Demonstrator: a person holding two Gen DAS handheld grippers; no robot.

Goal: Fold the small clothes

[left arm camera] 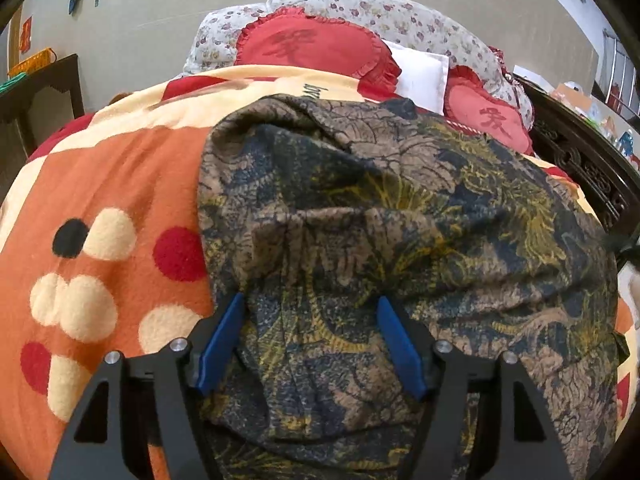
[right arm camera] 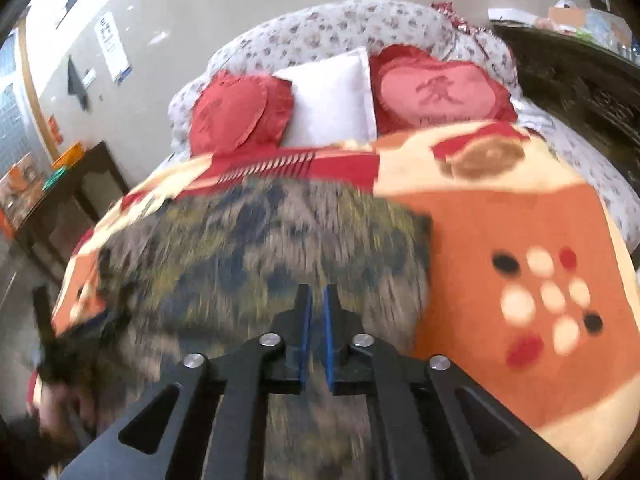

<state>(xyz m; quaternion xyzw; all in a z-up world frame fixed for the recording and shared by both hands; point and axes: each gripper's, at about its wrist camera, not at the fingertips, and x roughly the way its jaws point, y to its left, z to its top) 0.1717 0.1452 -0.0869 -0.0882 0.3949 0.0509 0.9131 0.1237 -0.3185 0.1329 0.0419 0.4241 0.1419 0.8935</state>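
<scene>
A dark patterned garment (left arm camera: 400, 216), brown, navy and yellow, lies rumpled on the orange dotted blanket (left arm camera: 108, 184). My left gripper (left arm camera: 310, 304) is open, its blue fingers (left arm camera: 224, 340) spread around a raised fold at the garment's near edge. In the right wrist view the same garment (right arm camera: 248, 240) is motion-blurred. My right gripper (right arm camera: 316, 294) hovers over its near edge with the blue pads (right arm camera: 306, 332) almost together, a narrow gap between them and no cloth visibly pinched.
Red heart cushions (left arm camera: 312, 46) and a white pillow (right arm camera: 332, 100) lie at the bed's head against floral bedding (right arm camera: 340, 24). A dark carved bed frame (left arm camera: 580, 160) runs along the right. A dark side table (right arm camera: 68, 200) stands at the left.
</scene>
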